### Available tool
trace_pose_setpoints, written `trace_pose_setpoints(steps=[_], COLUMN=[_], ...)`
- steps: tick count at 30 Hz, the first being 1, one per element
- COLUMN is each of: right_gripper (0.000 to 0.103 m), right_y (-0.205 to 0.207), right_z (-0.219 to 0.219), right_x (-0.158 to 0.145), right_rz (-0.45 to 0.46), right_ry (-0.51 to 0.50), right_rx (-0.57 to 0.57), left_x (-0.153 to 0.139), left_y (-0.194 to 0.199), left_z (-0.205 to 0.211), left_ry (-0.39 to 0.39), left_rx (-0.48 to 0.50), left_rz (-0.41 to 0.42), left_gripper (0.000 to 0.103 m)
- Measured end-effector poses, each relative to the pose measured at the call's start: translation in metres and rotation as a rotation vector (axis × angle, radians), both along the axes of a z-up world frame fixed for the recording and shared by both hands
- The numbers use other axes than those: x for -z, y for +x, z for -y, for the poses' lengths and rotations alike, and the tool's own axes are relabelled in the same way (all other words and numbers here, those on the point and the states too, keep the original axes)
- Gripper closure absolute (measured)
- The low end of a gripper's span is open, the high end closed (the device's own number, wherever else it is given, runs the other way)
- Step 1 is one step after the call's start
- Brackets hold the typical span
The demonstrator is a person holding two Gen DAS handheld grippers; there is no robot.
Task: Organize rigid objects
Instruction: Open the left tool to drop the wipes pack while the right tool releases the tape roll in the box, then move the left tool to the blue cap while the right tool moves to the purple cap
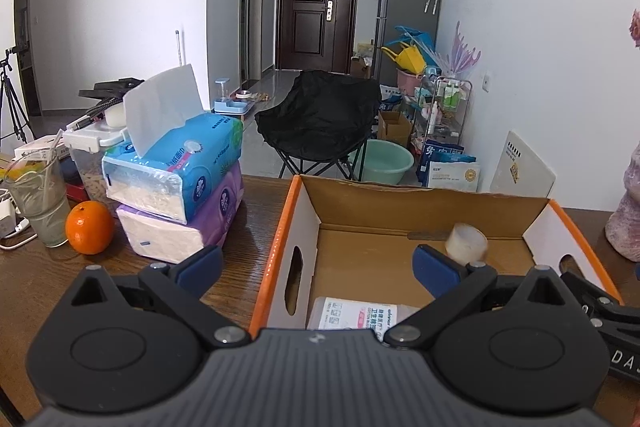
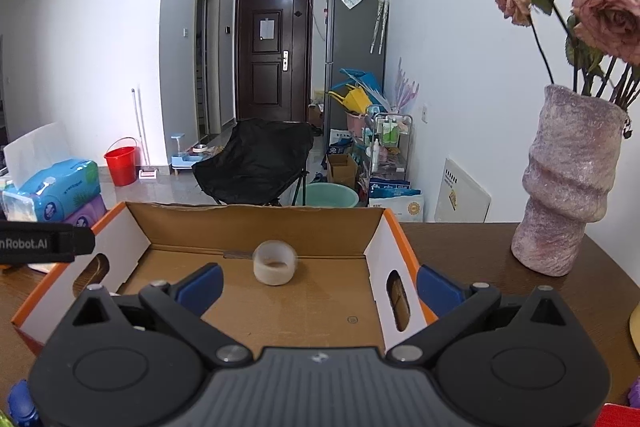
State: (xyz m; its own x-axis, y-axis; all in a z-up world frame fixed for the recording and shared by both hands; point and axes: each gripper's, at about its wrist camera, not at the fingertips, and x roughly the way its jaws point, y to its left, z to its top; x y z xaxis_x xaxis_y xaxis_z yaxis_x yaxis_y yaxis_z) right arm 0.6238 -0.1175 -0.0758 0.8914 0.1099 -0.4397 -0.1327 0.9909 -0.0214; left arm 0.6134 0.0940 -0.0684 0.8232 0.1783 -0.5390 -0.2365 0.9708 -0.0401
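Observation:
An open cardboard box (image 1: pixel 420 201) (image 2: pixel 256 223) with orange-edged white sides stands on the brown wooden table. A roll of clear tape (image 1: pixel 466 238) (image 2: pixel 275 262) sits on edge near the box's back wall. A white packet with pink print (image 1: pixel 356 313) lies at the box's near end, under my left gripper. My left gripper (image 1: pixel 318 265) is open, straddling the box's left wall, with nothing between its blue pads. My right gripper (image 2: pixel 318 285) is open over the box's right wall, also with nothing in it.
Two stacked tissue packs (image 1: pixel 180 187), an orange (image 1: pixel 90 227) and a glass with a straw (image 1: pixel 38 199) stand left of the box. A pink vase with dried roses (image 2: pixel 568 183) stands to its right. Beyond the table is a black folding chair (image 1: pixel 320 119).

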Motion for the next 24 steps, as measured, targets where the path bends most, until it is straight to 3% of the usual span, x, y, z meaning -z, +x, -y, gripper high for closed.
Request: trace_pose_setpoints(steps=[24], right_gripper=[0.000], right_y=[-0.117], right_z=[0.044], right_x=[-0.033], right_rz=[0.100], right_ry=[0.003], right_rx=[0.000], left_x=[-0.025], left_y=[-0.119], left_z=[-0.009], left_ry=[-0.014], left_rx=[-0.007], left_rz=[0.051], left_gripper=[0.000])
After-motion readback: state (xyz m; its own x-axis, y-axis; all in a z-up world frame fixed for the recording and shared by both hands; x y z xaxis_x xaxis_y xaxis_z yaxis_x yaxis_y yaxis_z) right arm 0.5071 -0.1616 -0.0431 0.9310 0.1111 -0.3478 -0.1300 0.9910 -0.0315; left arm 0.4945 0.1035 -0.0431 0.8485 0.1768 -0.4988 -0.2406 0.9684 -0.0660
